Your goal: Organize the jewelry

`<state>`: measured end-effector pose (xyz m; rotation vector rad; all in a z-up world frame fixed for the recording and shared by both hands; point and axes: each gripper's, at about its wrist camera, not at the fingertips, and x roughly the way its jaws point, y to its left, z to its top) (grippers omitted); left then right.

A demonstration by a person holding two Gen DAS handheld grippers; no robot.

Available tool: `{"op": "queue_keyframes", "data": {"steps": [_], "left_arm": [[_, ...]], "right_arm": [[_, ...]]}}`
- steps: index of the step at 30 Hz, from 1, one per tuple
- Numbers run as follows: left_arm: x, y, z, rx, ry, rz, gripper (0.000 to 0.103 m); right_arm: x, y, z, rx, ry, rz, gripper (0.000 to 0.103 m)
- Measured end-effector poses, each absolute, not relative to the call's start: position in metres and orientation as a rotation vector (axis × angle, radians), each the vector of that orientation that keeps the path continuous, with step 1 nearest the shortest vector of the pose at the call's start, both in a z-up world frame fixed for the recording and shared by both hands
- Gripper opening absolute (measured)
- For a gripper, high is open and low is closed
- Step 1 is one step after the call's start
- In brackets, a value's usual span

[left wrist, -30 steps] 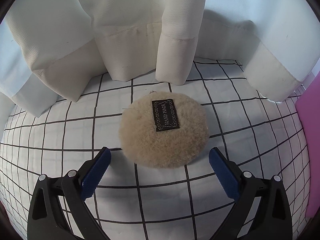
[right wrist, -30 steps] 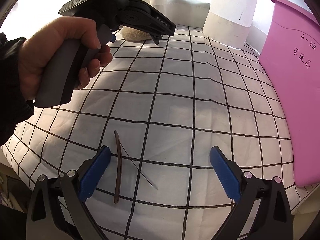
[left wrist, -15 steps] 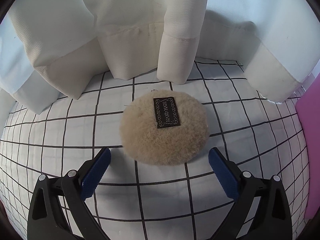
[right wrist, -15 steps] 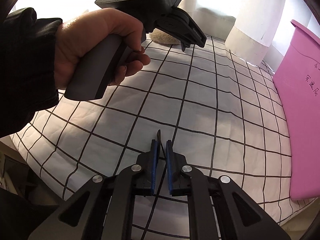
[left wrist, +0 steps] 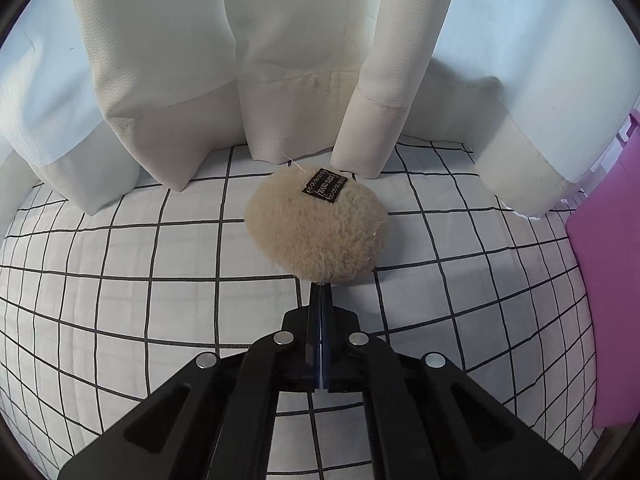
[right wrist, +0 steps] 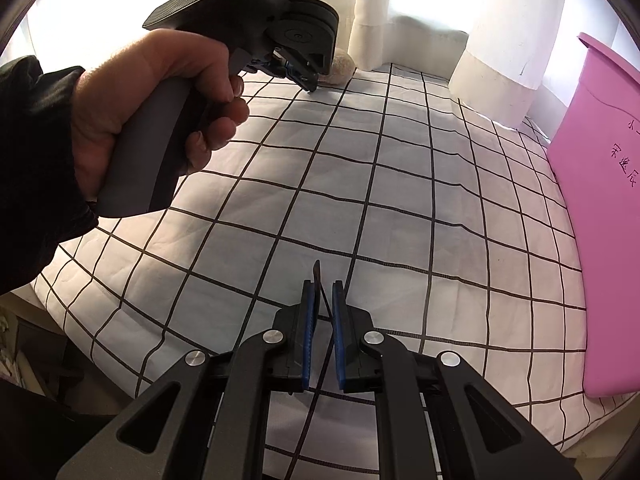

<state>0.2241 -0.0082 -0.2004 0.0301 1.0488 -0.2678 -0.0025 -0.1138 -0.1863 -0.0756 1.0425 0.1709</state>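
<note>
Lengthwise, strap [right wrist: 317,274] pointing away

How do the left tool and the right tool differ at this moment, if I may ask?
The left tool is shut with its tips at the fluffy pouch's near edge; the right tool is shut on a thin brown strip. Both point down at the checked cloth.

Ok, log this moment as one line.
left gripper: jaws shut at the fluffy pouch edge | right gripper: jaws shut on brown strap | surface: checked sheet
</note>
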Motion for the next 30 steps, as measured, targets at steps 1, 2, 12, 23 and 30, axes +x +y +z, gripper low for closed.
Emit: {"op": "queue_keyframes", "data": {"steps": [1,2,12,23,30], "left_arm": [[0.222,-0.007,-0.198,0.034,1.041,-0.270,0.001],[0.220,-0.005,-0.196,0.041,1.032,-0.275,0.001],[0.227,0.004,-0.185,-0.004,1.049,-0.303,0.017],[0.242,-0.026,-0.203,0.162,1.024,-0.231,0.093],[0.261,-0.040,-0.216,0.147,1.036,-0.232,0.094]], "right_arm": [[-0.003,-0.115,-0.185,-0.067,1.040,0.170,0.009],[-0.002,-0.116,-0.185,-0.059,1.040,0.170,0.009],[-0.008,-0.118,-0.181,-0.043,1.030,0.178,0.009],[-0.007,-0.122,-0.184,-0.025,1.039,0.176,0.009],[-0.006,-0.125,-0.184,-0.026,1.038,0.180,0.009]]}}
